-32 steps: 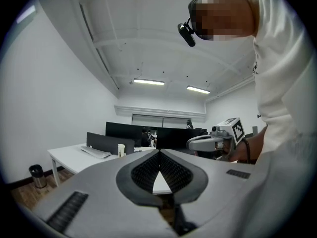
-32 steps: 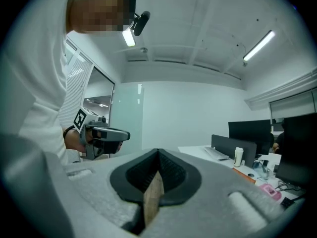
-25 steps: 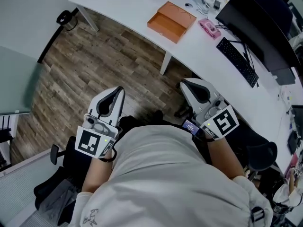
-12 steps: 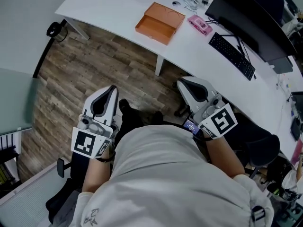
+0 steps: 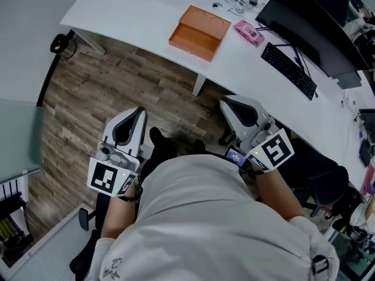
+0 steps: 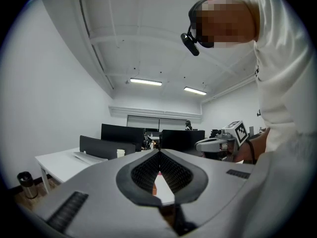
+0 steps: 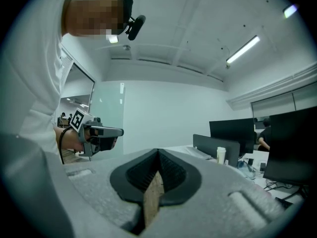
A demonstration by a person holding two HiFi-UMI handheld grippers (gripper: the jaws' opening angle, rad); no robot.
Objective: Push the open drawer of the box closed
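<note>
In the head view, the person is holding the left gripper [image 5: 133,122] and right gripper [image 5: 237,109] close to the body above the wooden floor [image 5: 105,92]. Both are well apart from the orange box [image 5: 205,21], which is sitting with its drawer [image 5: 188,41] pulled out on the white surface [image 5: 135,16], so the approach is probably only starting. In the left gripper view, that gripper's jaws are meeting at their tips, empty, pointing across an office under ceiling lights [image 6: 145,82]. In the right gripper view, its jaws are likewise pressing together empty, which suits pushing rather than grasping, with dark monitors [image 7: 233,128] standing beyond.
</note>
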